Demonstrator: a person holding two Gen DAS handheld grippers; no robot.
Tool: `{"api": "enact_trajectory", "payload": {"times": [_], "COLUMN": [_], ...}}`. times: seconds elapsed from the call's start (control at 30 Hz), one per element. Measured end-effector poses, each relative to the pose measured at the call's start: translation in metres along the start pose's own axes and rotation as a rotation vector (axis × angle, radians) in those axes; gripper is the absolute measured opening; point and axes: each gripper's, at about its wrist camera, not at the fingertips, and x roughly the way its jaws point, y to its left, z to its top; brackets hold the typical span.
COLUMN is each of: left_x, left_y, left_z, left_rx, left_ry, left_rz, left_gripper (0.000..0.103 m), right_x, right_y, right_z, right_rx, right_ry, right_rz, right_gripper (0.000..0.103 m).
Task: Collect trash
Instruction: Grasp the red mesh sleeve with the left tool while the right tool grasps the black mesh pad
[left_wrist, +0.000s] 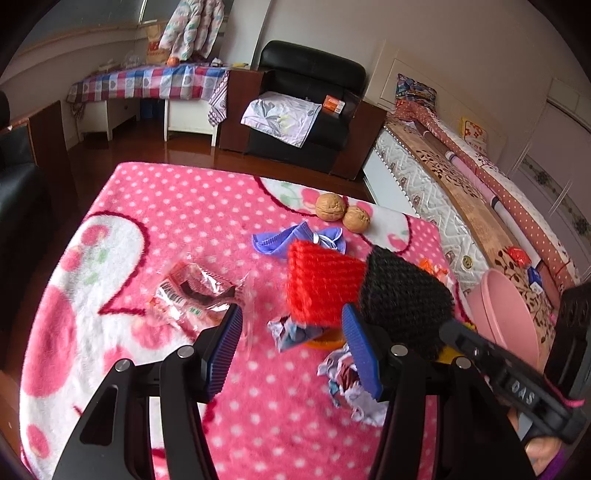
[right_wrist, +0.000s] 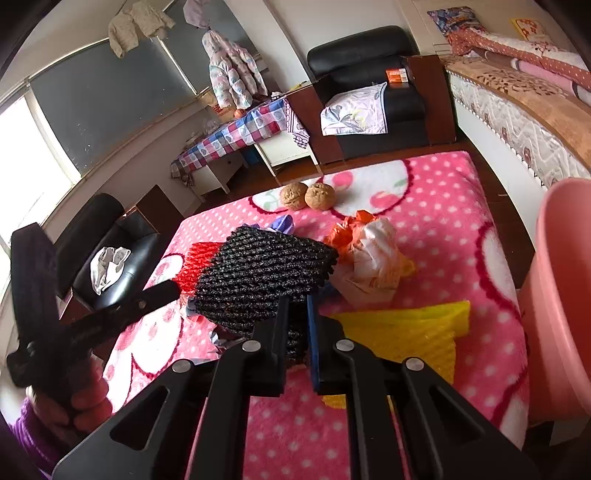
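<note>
My right gripper (right_wrist: 297, 328) is shut on a black foam net sleeve (right_wrist: 264, 277) and holds it above the pink dotted blanket (right_wrist: 424, 206); the sleeve also shows in the left wrist view (left_wrist: 404, 295). A red foam net (left_wrist: 323, 282) lies beside it. My left gripper (left_wrist: 291, 354) is open and empty, low over the blanket. A clear snack wrapper (left_wrist: 192, 295) lies just left of its left finger. Crumpled paper scraps (left_wrist: 291, 330) (left_wrist: 351, 384) lie between and by its fingers. An orange-and-white crumpled bag (right_wrist: 369, 254) and a yellow foam net (right_wrist: 406, 332) lie ahead of the right gripper.
Two walnuts (left_wrist: 341, 212) and a purple cloth (left_wrist: 295, 240) lie at the blanket's far side. A pink plastic basin (right_wrist: 561, 291) stands at the right edge, also in the left wrist view (left_wrist: 506, 310). A bed (left_wrist: 461, 192), a black armchair (left_wrist: 306, 107) and a checked table (left_wrist: 147, 83) stand beyond.
</note>
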Motion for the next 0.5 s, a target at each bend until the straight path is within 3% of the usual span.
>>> {"api": "enact_trajectory", "payload": {"times": [0.1, 0.33, 0.5], "left_x": [0.006, 0.01, -0.004], "left_y": [-0.005, -0.015, -0.018], "left_z": [0.002, 0.003, 0.007], "left_rx": [0.015, 0.06, 0.066], "left_ry": [-0.004, -0.017, -0.057], "left_rz": [0.0, 0.019, 0.03], "left_gripper": [0.047, 0.014, 0.01], "right_x": [0.0, -0.004, -0.017], "right_y": [-0.001, -0.004, -0.003], "right_z": [-0.001, 0.0, 0.003], "right_rx": [0.0, -0.005, -0.006], "right_ry": [0.002, -0.008, -0.037], "right_rz": [-0.002, -0.006, -0.003], "right_gripper": [0.009, 0.009, 0.009]}}
